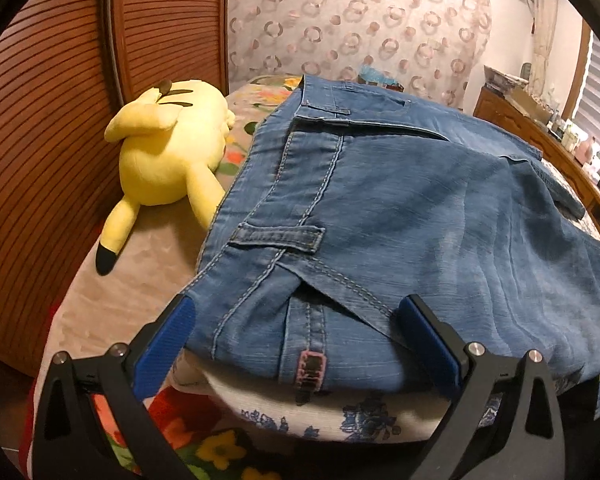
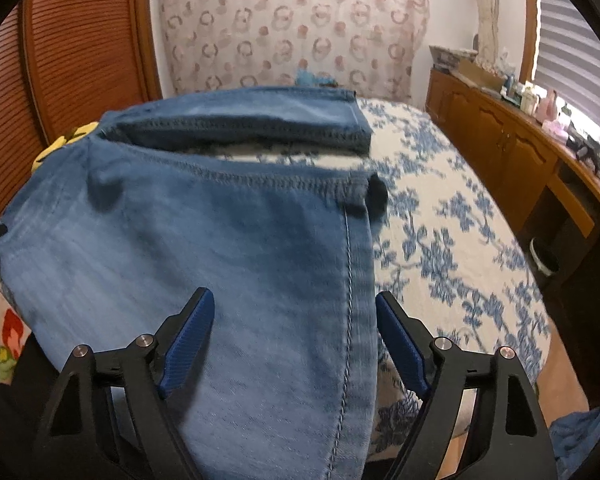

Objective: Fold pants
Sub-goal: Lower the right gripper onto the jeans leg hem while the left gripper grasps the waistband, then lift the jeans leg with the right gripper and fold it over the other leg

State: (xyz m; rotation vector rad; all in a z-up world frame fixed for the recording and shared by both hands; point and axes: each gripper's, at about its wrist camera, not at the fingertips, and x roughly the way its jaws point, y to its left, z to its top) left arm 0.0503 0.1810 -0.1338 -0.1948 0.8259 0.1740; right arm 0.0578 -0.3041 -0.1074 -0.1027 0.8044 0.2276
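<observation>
Wallpaper with a ring pattern and slatted wooden doors close off the far side of a bedroom; a wooden cabinet (image 2: 512,148) runs under the window, and a bed (image 2: 452,240) with a blue flowered cover fills the middle. On that bed lie the pants (image 1: 400,216), blue jeans, spread flat with the waistband toward the left view and the two leg ends toward the right view; a yellow plush toy (image 1: 168,144) lies just beside the waistband.

As far as the pictures show, little folding is done: in the right view the two legs lie side by side with a strip of bed cover showing between their hems, so they are not yet stacked one on the other; the lengthwise fold and the later crosswise folds look to be still ahead.

Left claw (image 1: 296,340) stands wide open over the near corner of the waistband, a pad on either side of the cloth, not pinching it; right claw (image 2: 294,340) is likewise open, astride the near leg by its side seam, with the denim between the pads but not squeezed. Both seem placed to take hold of the near edge.
</observation>
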